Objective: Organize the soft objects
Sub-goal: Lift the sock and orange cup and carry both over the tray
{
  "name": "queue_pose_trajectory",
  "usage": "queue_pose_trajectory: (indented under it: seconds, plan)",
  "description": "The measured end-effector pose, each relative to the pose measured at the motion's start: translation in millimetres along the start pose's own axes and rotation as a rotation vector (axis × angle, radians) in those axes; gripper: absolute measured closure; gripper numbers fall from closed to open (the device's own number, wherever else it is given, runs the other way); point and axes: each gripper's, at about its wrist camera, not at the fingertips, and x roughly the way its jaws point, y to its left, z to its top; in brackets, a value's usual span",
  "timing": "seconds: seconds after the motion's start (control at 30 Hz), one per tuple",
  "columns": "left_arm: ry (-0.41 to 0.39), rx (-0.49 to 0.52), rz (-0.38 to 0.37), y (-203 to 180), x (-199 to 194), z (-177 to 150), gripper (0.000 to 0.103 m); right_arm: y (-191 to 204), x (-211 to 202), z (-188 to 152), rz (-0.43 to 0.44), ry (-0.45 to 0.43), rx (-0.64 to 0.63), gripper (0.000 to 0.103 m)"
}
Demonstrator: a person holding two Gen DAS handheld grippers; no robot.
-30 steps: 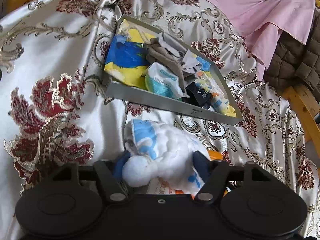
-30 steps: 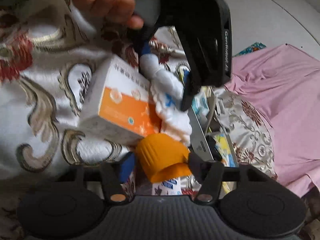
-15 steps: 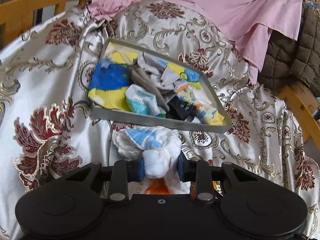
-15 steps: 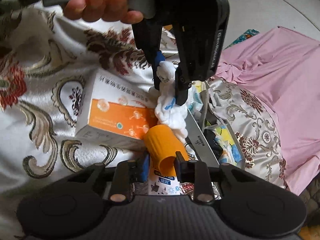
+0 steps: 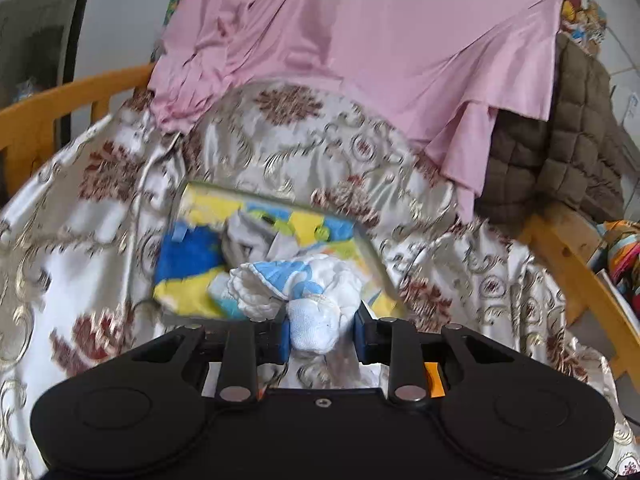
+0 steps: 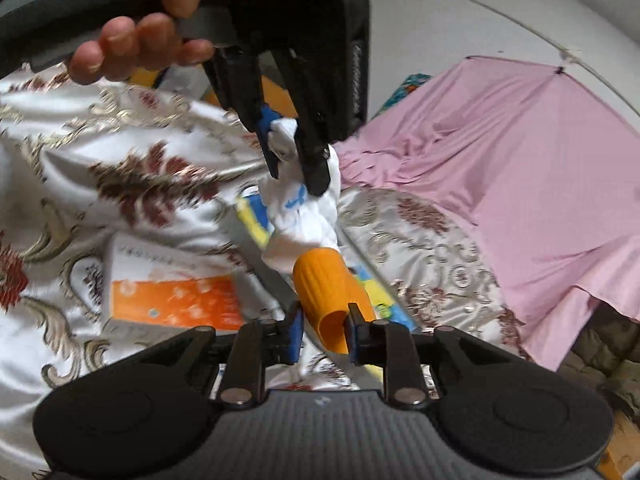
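Observation:
My left gripper [image 5: 321, 334] is shut on a white and blue fluffy sock [image 5: 304, 292] and holds it in the air above the near edge of the grey tray [image 5: 376, 264]. The tray holds several soft things, among them a blue and yellow cloth [image 5: 188, 268]. The left gripper also shows in the right wrist view [image 6: 294, 160] with the sock [image 6: 304, 216] hanging from it. My right gripper [image 6: 322, 336] is shut on an orange ribbed cup [image 6: 330, 296] above the tray's edge [image 6: 272, 280].
An orange and white box [image 6: 172, 292] lies on the patterned satin cover [image 6: 120, 184] left of the tray. A pink sheet [image 5: 360, 48] drapes behind. A brown quilt [image 5: 560, 152] and wooden rails [image 5: 576, 264] stand at the right.
Both grippers closed on their objects and lifted. The left one rose with the sock toward the tray. The right one lifted the orange cup off the cover.

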Motion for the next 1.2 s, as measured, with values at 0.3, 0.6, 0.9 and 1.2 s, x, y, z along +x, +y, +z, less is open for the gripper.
queue_pose_trajectory:
  seconds: [0.3,0.6,0.9,1.2]
  plan:
    - [-0.118,0.019,-0.118,24,68,26,0.072,-37,22,-12,-0.05,0.003,0.098,0.079]
    - [-0.122,0.022,-0.104,51,157,48,0.072,-90,146,6,-0.084,0.049,0.037,0.079]
    - [0.005,0.038,0.001,77,188,82,0.072,-122,229,23,-0.057,0.185,0.197,0.079]
    - [-0.018,-0.06,-0.05,105,218,39,0.07,-116,264,9,0.023,0.352,0.296,0.076]
